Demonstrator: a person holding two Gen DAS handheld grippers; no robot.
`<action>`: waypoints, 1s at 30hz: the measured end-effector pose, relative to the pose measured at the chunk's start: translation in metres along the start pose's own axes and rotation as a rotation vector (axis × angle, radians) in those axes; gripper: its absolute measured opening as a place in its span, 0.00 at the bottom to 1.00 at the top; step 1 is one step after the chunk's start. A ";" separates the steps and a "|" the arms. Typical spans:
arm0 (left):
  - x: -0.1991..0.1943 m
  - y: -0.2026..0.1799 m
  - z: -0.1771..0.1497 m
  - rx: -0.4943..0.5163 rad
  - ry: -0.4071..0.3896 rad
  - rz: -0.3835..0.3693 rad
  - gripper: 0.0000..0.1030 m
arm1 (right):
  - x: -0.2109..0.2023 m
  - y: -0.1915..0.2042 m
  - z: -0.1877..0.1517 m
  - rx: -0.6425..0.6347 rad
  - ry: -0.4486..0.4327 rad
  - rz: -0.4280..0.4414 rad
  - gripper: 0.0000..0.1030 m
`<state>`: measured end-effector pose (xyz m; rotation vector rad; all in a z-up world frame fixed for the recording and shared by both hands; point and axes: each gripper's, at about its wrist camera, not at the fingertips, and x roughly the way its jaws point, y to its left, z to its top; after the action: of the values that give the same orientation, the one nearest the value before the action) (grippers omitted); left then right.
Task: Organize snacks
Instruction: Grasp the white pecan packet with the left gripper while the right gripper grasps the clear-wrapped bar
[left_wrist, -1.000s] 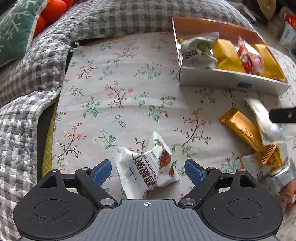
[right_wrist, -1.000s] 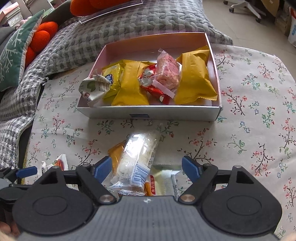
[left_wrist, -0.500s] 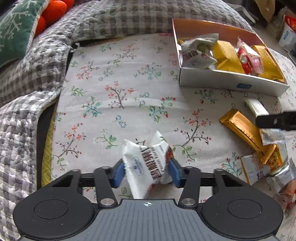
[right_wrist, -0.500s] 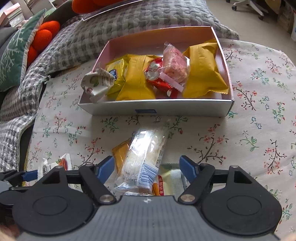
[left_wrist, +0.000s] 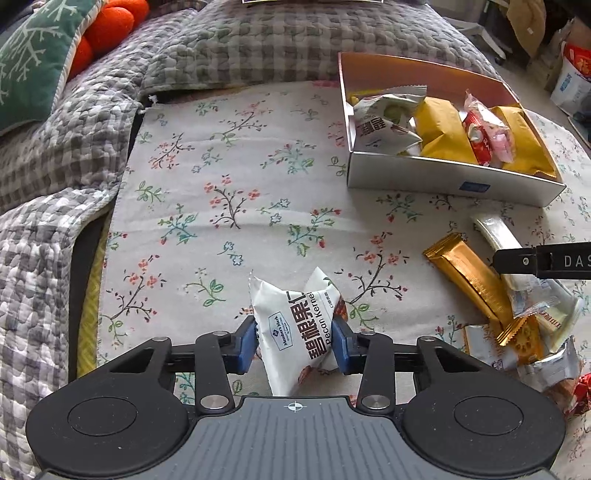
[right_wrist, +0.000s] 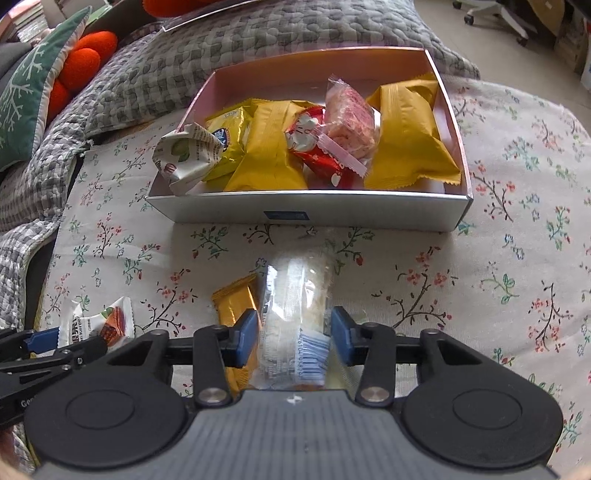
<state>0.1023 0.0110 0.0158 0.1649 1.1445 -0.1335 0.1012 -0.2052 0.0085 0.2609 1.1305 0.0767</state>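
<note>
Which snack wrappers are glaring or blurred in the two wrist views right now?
Left wrist view: the gold bar and the silvery wrappers at the right edge glare, but the pecan packet prints sharp. Right wrist view: the clear packet looks hazy and washed out towards its far end; fisheye bends the box.

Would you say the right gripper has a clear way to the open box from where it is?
Probably yes: only bare floral cloth lies between the right gripper, closing on the clear-wrapped snack, and the box.
</note>
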 end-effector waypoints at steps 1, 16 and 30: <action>0.000 0.000 0.000 0.001 -0.002 0.001 0.38 | 0.000 -0.001 0.000 0.004 0.003 0.004 0.37; -0.015 0.000 0.004 -0.005 -0.056 -0.015 0.37 | -0.012 -0.003 0.004 0.012 -0.019 0.031 0.22; -0.022 0.000 0.005 -0.011 -0.092 -0.023 0.38 | -0.023 -0.011 0.010 0.044 -0.029 0.060 0.19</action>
<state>0.0980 0.0107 0.0383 0.1346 1.0553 -0.1535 0.0995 -0.2220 0.0305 0.3347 1.0965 0.1009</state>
